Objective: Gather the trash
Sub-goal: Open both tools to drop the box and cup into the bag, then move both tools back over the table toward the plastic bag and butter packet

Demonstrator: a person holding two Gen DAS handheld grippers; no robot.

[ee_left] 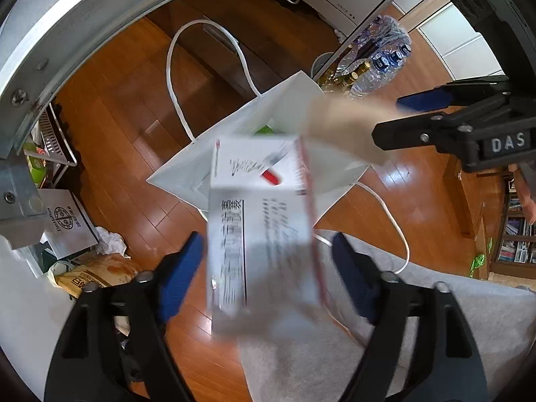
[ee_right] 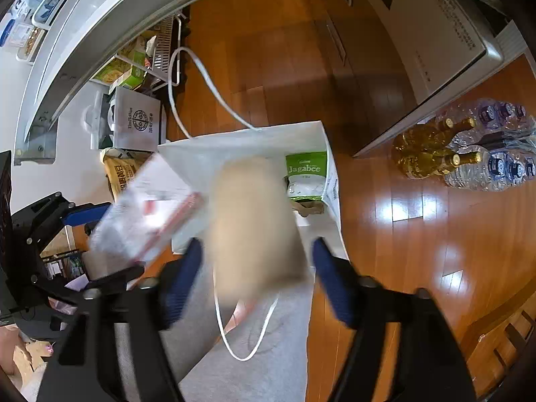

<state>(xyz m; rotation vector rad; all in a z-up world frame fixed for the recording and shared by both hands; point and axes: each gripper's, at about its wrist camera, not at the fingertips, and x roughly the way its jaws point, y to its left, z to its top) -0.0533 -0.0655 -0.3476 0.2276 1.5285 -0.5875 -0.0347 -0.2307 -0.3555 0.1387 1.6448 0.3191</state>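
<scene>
Blue-padded and black-framed, your left tongs point(ee_left: 266, 264) stand spread apart, pointing down, with a white printed cardboard box point(ee_left: 261, 234) blurred between the pads; neither pad point(ee_left: 179, 268) presses on it, so nothing is gripped. Your right tongs point(ee_right: 256, 274) are spread too, and a blurred beige paper-like piece point(ee_right: 254, 224) sits between its pads without being clamped.

Both pieces of trash hang over the mouth of a white paper carrier bag with white cord handles point(ee_right: 244, 144), which stands open on the glossy brown wooden floor point(ee_right: 418, 207). Inside the bag you can see a green and white "Jagabee" snack packet point(ee_right: 306, 174) against its right wall. From the left wrist view the box covers most of the bag's opening, and your right tongs come in from the right edge beside the beige piece. A grey-clad leg point(ee_right: 254, 345) lies just below the bag, under one of the cord handles.

Further out, to the right of the bag, amber glass bottles with gold caps point(ee_right: 432, 154) lie next to a shrink-wrapped pack of clear water bottles point(ee_right: 495, 164), well apart from the bag. To the left, near a metal rack, stand a small white bag with a round emblem point(ee_right: 137, 124), a tan printed sack point(ee_right: 120, 171) and crumpled white paper point(ee_left: 112, 243). A grey metal counter edge point(ee_left: 67, 16) arcs across the top.
</scene>
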